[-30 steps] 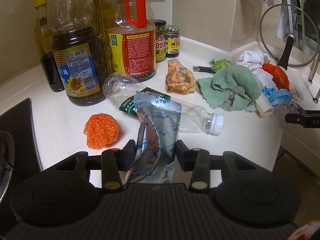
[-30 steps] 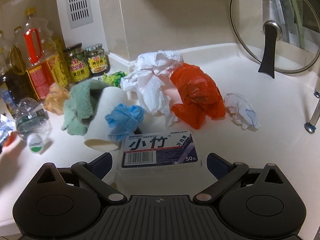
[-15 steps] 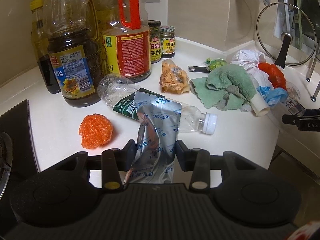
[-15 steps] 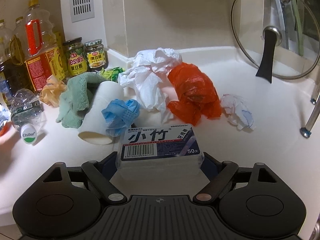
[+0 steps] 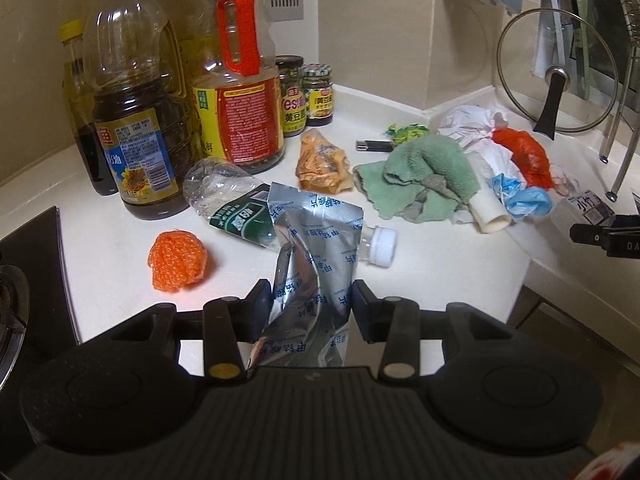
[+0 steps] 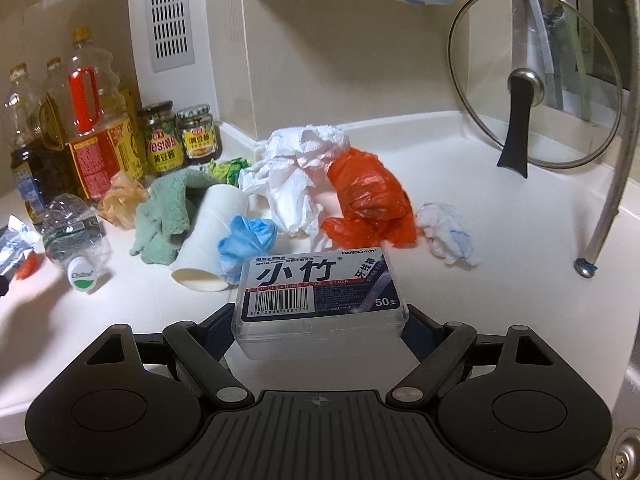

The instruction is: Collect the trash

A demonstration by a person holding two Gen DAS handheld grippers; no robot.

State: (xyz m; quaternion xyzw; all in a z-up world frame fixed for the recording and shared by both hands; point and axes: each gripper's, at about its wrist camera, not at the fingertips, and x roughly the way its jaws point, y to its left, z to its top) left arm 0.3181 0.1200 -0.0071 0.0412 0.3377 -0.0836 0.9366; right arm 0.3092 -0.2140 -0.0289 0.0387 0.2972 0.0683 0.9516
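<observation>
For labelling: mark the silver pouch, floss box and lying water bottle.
silver pouch (image 5: 310, 280), left wrist view, crumpled middle.
floss box (image 6: 320, 292), right wrist view, printed lid.
water bottle (image 5: 236, 216), left wrist view, green label.

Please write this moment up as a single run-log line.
left gripper: shut on foil pouch | right gripper: just closed on floss box, lifted | left on counter: water bottle, paper cup, orange bag
</observation>
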